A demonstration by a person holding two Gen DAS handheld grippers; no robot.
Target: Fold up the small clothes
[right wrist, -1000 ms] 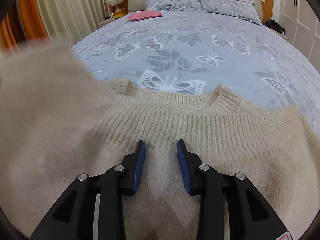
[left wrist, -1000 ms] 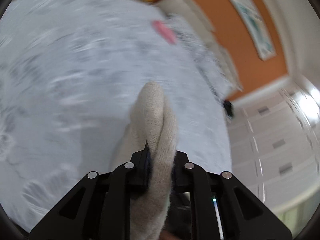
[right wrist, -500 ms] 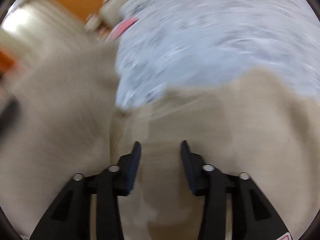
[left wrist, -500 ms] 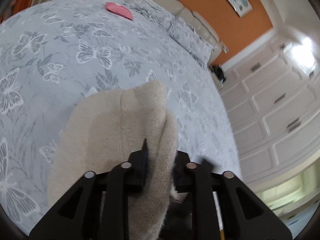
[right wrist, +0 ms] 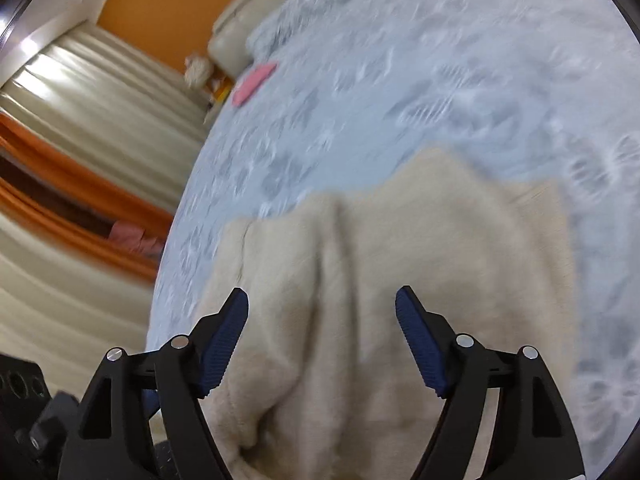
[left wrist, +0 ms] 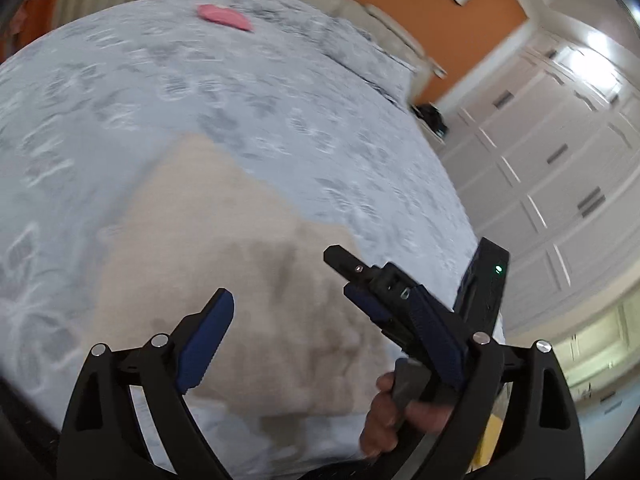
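right now my left claw (left wrist: 332, 340) is spread wide with nothing between its blue pads, hanging over the beige sweater (left wrist: 224, 280). the sweater lies flat on the bed (left wrist: 120, 92), on the grey butterfly-print cover, near the edge closest to me. in the left view the right claw (left wrist: 384, 292) pokes in from the right side, just above the sweater's near corner, and a hand (left wrist: 394, 408) grips its handle below.

from the right wrist view, my right claw (right wrist: 322, 340) is also released, its fingers well apart, with the sweater (right wrist: 400, 260) spread beneath them. a soft ridge of knit runs up the middle of the cloth between the two pads; i cannot tell whether the pads touch the fabric. both views are blurred.

farther up the bed a pink item (left wrist: 224, 18) lies near the pillows (left wrist: 352, 40). cream curtains (right wrist: 80, 92) with an orange band hang at the left of the right view, and white wardrobe doors (left wrist: 560, 152) stand at the right of the left view.
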